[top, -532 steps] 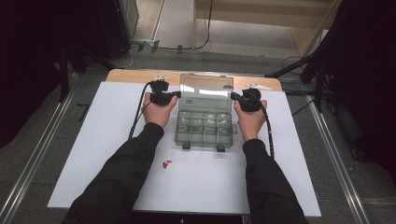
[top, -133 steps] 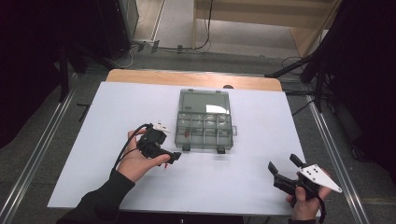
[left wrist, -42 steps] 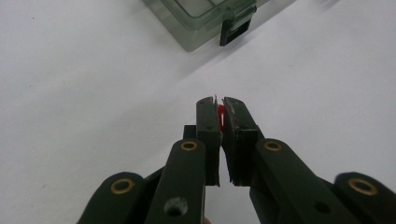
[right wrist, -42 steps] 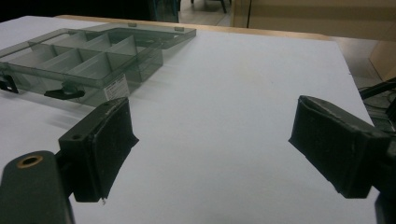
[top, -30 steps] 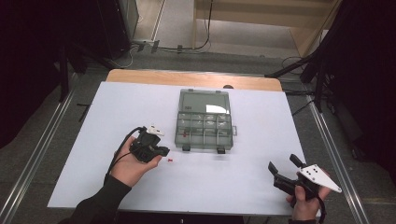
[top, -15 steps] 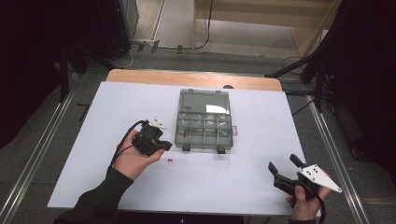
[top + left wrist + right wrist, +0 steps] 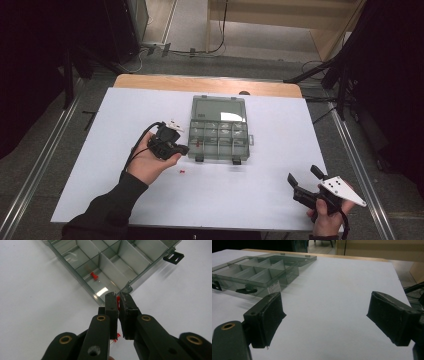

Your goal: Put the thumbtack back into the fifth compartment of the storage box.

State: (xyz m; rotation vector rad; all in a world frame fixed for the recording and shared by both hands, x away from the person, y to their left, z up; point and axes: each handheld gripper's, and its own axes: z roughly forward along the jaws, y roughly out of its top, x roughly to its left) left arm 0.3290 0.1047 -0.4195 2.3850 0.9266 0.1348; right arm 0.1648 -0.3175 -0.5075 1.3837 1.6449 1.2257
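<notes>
A clear plastic compartment box point(image 7: 218, 111) lies open mid-table, its lid laid back. My left gripper point(image 7: 182, 148) hovers by the box's near left corner. In the left gripper view its jaws point(image 7: 118, 296) are shut on a small red pushpin point(image 7: 118, 302) just above the box's wall point(image 7: 110, 270). One red pushpin point(image 7: 94, 276) lies in a near compartment point(image 7: 199, 145). Another red pushpin point(image 7: 182, 172) rests on the white table, under the jaws point(image 7: 117, 335). My right gripper point(image 7: 302, 182) stays open near the front right edge, its jaws point(image 7: 324, 315) wide apart with nothing between them.
The white tabletop point(image 7: 270, 190) spreads all around the box point(image 7: 257, 272). Black latches point(image 7: 173, 258) stick out from the box's front wall. A wooden strip point(image 7: 210, 84) borders the far side, with floor and cables beyond.
My left hand has lifted slightly and shifted toward the box's near left corner, still pinching the red pushpin. The right gripper has stayed put.
</notes>
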